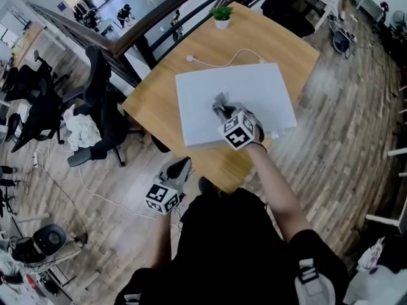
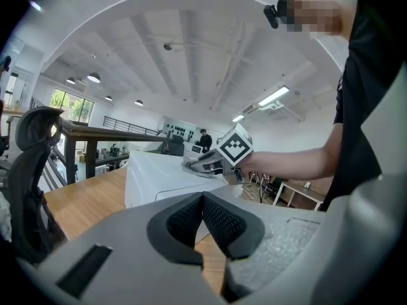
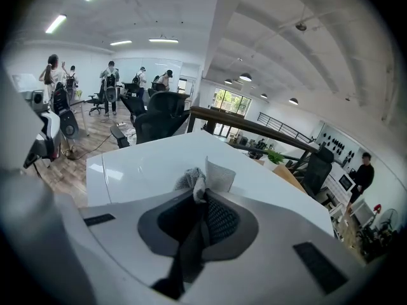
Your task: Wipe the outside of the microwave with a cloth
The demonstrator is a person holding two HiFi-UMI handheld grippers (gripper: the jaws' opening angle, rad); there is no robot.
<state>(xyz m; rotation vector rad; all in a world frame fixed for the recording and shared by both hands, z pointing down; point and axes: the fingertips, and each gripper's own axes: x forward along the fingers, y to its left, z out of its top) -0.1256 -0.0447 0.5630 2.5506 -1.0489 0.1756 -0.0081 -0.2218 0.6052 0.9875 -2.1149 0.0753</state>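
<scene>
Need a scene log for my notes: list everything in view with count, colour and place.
microwave: one, white, on the table
table: one, light wood, under the microwave
cloth: one, grey, on the microwave top, pinched in the right tool
potted plant: one, green in a white pot, table's far edge
cable: one, white, on the table behind the microwave
office chair: nearest one, black, left of the table
left tool: shut, empty, held low off the table's near edge
right tool: shut on the cloth, on the microwave top

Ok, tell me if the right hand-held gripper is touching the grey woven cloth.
Touching. In the right gripper view the right hand-held gripper pinches the grey woven cloth between its jaws.
</scene>
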